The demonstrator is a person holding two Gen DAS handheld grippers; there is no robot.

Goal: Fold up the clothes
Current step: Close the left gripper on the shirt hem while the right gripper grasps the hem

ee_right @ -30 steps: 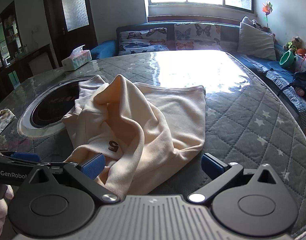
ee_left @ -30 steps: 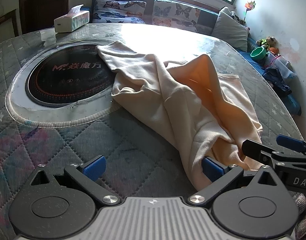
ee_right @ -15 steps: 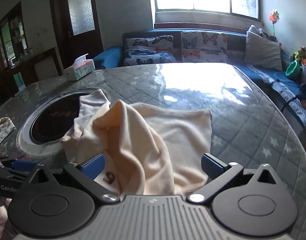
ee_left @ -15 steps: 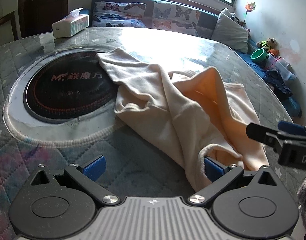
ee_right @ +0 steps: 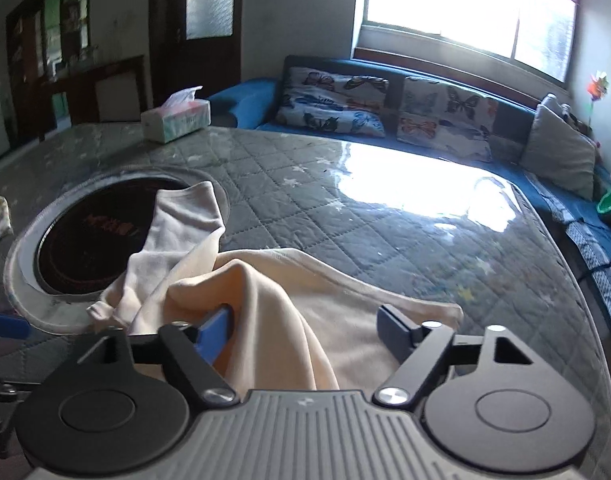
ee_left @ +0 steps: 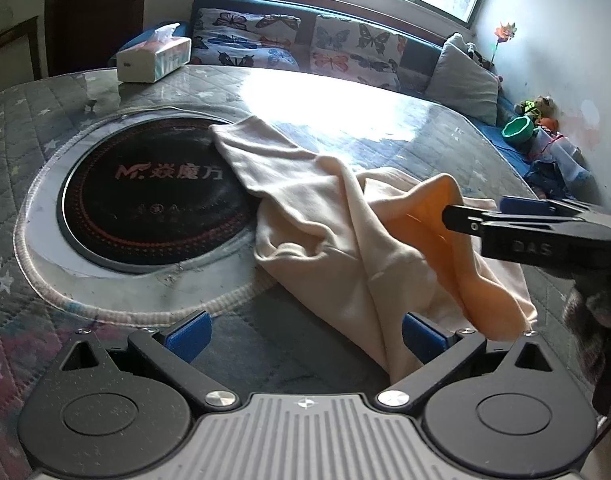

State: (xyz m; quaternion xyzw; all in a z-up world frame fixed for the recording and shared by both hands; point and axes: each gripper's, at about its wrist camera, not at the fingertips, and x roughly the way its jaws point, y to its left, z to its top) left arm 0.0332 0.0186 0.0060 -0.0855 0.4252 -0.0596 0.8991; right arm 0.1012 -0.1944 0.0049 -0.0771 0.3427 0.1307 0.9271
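Note:
A cream garment (ee_left: 337, 240) lies crumpled on the quilted table (ee_left: 305, 120), with one sleeve over the black round cooktop (ee_left: 145, 200). My left gripper (ee_left: 305, 334) stands open at the garment's near edge; the cloth brushes its right pad (ee_left: 423, 338) and the left pad is bare. My right gripper (ee_left: 481, 214) reaches in from the right over a raised, orange-lit fold. In the right wrist view the right gripper (ee_right: 305, 334) has its jaws closing around that raised fold (ee_right: 265, 312). The left pad (ee_right: 215, 336) touches the fold and the right pad stands apart from it.
A tissue box (ee_left: 153, 58) stands at the table's far left. A sofa with butterfly cushions (ee_left: 345, 48) runs behind the table. A green bowl (ee_left: 517, 130) and toys sit at the right, beyond the table's curved edge. A person's sleeve (ee_left: 597, 320) shows behind the right gripper.
My right gripper has moved forward over the garment, and its jaws have narrowed around the raised fold. In the left wrist view it has risen from the lower right to mid-right. The left gripper stays open.

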